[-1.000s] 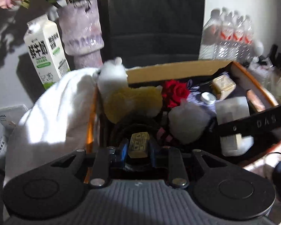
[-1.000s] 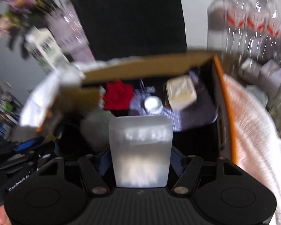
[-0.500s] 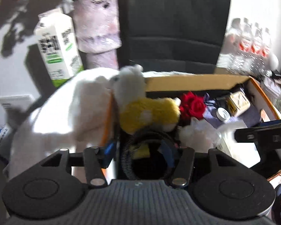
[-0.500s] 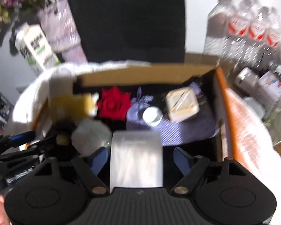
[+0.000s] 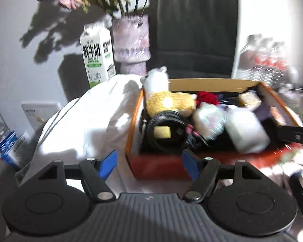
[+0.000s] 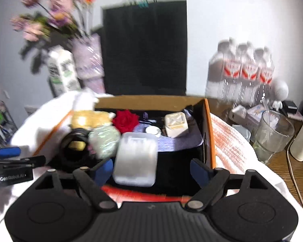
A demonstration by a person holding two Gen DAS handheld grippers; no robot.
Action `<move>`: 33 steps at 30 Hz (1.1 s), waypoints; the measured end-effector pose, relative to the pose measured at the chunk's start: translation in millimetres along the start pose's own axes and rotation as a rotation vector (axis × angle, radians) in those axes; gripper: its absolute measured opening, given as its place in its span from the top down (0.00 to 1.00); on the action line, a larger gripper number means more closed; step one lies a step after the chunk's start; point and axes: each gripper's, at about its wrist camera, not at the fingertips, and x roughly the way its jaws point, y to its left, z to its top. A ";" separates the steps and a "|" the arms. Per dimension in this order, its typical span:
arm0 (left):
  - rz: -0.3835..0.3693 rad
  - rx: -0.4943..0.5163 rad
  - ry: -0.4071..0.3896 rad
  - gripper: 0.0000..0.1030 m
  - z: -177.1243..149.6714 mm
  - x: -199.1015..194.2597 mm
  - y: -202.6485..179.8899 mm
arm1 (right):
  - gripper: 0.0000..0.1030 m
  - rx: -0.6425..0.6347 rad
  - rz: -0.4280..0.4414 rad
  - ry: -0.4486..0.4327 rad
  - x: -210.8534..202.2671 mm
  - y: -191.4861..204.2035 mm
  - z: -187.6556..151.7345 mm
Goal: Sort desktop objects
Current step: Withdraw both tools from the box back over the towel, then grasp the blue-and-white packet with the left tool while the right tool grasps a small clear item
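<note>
Both claws have just let go and pulled back from the box. A second ago the left claw pinched a small yellow block low inside the box; now that yellow block lies ahead of it, inside the ring of a coiled black cable, and its jaws have just been opening, wide apart with nothing between them. The right claw was clamped on a frosted plastic case a second ago; its jaws have just been opening too, and the plastic case now sits in the box just ahead of the blue pads, which stand clear of its sides. Whether it has fully settled is hard to tell through the blur.

Further ahead in the box lie a stuffed alpaca, a red fabric rose and a cream square box.

So two more things appear sorted into the box, and both claws are free for the next pick on the worktop.
</note>
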 end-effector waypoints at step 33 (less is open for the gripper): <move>-0.104 0.006 -0.075 0.25 -178.0 -127.1 -9.6 | 0.21 0.034 0.059 -0.201 -146.5 31.8 -231.7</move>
